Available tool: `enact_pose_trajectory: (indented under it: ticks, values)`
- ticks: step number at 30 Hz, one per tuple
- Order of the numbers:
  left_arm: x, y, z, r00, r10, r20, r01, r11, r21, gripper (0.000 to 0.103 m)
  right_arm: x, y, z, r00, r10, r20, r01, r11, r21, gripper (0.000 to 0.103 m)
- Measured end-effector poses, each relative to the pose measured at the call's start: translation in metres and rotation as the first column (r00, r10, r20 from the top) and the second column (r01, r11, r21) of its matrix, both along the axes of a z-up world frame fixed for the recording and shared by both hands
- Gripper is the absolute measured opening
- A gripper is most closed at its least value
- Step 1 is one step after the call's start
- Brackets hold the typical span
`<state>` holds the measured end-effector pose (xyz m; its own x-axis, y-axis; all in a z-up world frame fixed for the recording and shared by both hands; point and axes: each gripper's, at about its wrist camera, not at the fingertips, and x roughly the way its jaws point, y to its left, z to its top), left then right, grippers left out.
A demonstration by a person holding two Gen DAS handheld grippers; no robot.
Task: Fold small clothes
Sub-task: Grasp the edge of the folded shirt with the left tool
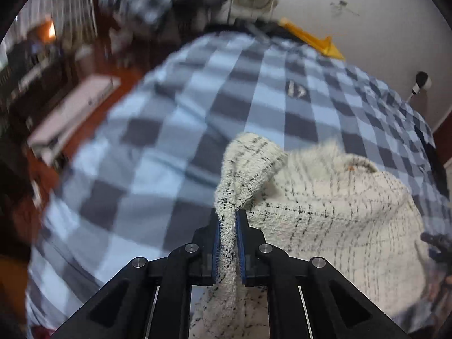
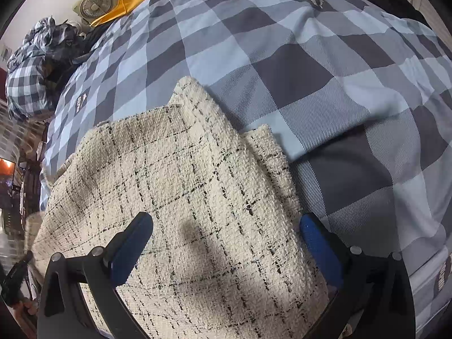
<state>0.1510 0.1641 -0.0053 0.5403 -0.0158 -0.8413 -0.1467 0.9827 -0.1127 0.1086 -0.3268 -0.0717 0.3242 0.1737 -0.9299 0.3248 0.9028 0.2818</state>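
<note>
A cream knitted garment with thin black check lines [image 1: 325, 212] lies on a bed with a blue and grey checked cover [image 1: 197, 99]. My left gripper [image 1: 228, 217] is shut on a pinched fold at the garment's left edge, and that fold is raised off the bed. In the right wrist view the same garment [image 2: 183, 183] lies spread flat. My right gripper [image 2: 226, 223] hovers just above it, open wide, with one finger on either side of the cloth's near part and nothing gripped.
The checked bed cover [image 2: 310, 70] fills most of the right wrist view. A pile of checked cloth [image 2: 31, 67], a box fan [image 2: 94, 2] and something yellow [image 2: 124, 2] lie at the bed's far end. A white flat object [image 1: 70, 113] lies on the red-brown floor.
</note>
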Motion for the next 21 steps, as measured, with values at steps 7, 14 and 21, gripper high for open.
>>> enact_pose_trajectory:
  ticks: [7, 14, 21]
  values:
    - [0.004, 0.053, -0.023, 0.968, 0.218, -0.127, -0.222, 0.975, -0.022, 0.01, 0.001, 0.002, -0.002, 1.0, 0.006, -0.01, -0.006, 1.0, -0.001, 0.102]
    - [0.004, 0.068, -0.023, 0.977, 0.172, -0.128, -0.187, 0.976, -0.114, 0.01, 0.001, 0.005, 0.0, 1.0, 0.003, -0.001, -0.003, 1.0, -0.011, 0.102]
    - [0.058, -0.046, -0.013, 0.977, -0.203, -0.061, 0.183, 0.954, -0.236, 0.011, 0.003, 0.011, -0.005, 0.999, 0.023, -0.022, -0.024, 0.999, -0.038, 0.102]
